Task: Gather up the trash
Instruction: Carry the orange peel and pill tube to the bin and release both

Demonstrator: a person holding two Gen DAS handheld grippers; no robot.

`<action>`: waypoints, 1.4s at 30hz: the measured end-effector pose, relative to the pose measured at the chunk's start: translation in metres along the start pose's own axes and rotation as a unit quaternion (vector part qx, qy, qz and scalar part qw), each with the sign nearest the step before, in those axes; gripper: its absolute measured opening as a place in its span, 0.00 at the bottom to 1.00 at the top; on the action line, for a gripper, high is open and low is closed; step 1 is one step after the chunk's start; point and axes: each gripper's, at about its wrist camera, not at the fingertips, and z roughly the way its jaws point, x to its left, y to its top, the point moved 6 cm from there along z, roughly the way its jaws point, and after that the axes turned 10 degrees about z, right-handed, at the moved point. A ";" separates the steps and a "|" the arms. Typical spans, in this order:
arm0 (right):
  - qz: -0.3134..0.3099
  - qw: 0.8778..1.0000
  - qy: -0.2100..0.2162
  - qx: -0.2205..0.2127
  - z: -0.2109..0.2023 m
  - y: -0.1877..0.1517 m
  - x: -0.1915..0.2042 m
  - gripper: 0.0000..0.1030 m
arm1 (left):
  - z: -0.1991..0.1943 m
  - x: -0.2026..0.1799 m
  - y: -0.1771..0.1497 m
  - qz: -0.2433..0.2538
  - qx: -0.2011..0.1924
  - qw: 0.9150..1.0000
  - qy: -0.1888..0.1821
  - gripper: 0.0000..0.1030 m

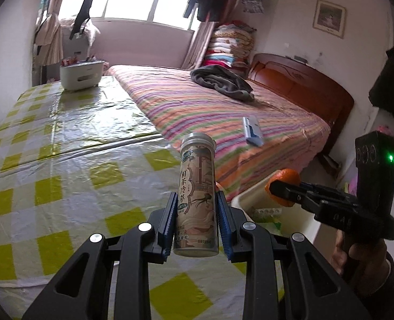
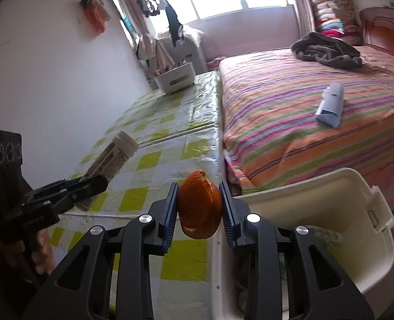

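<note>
My left gripper (image 1: pixel 196 208) is shut on a tall tea bottle (image 1: pixel 197 200) with a beige printed label and a pale cap, held upright above the checked tablecloth (image 1: pixel 63 165). In the right wrist view that bottle (image 2: pixel 111 157) leans beside the left gripper (image 2: pixel 90 184). My right gripper (image 2: pixel 199 205) is shut on a piece of orange peel (image 2: pixel 199 205), near the rim of a cream plastic bin (image 2: pixel 317 194). In the left wrist view the right gripper (image 1: pixel 274 186) holds the peel (image 1: pixel 285 178) over the bin (image 1: pixel 250 194).
A striped bed (image 1: pixel 223 112) borders the table on the right, with a blue pack (image 1: pixel 253 129) and a dark garment (image 1: pixel 221 81) on it. A white organiser box (image 1: pixel 81 76) stands at the table's far end. The bin holds some litter (image 1: pixel 266 213).
</note>
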 end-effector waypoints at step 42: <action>0.158 0.977 0.002 -0.144 -0.086 0.029 -0.101 0.61 | 0.077 -0.141 0.012 0.105 0.062 0.991 -0.054 0.27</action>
